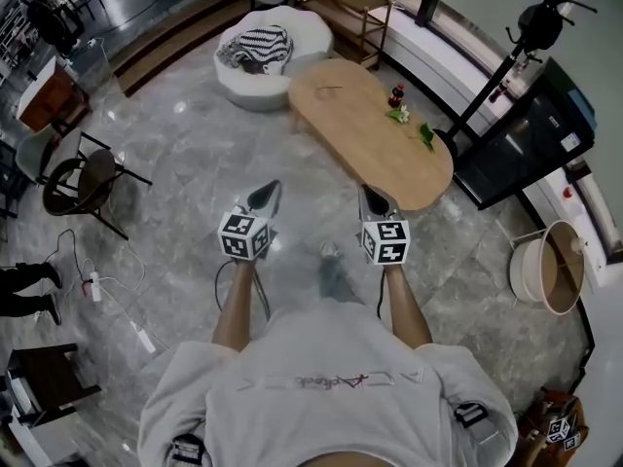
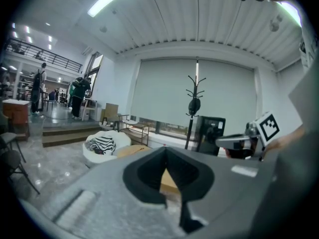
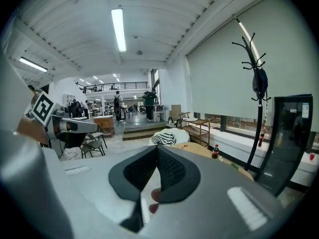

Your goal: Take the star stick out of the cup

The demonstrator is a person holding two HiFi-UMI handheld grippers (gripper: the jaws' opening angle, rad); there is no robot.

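The floor [image 1: 175, 154] is grey veined stone, polished and glossy. The oval table [image 1: 360, 134] in the upper middle is pale wood, smooth and matt. The white seat [image 1: 311, 32] above it looks upholstered and carries a striped cloth [image 1: 258, 47]. The coat stand [image 1: 487, 90] at upper right looks like black metal. The left gripper [image 1: 269, 193] and right gripper [image 1: 370, 197] have matt grey plastic shells; their pads [image 3: 172, 171] are black and finely textured. The shirt [image 1: 331, 377] is soft pale cloth.

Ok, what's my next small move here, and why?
Probably step toward the wooden table. The left gripper and right gripper hang over floor short of it, jaws together; only a bottle and green sprigs show on it, no cup made out yet.
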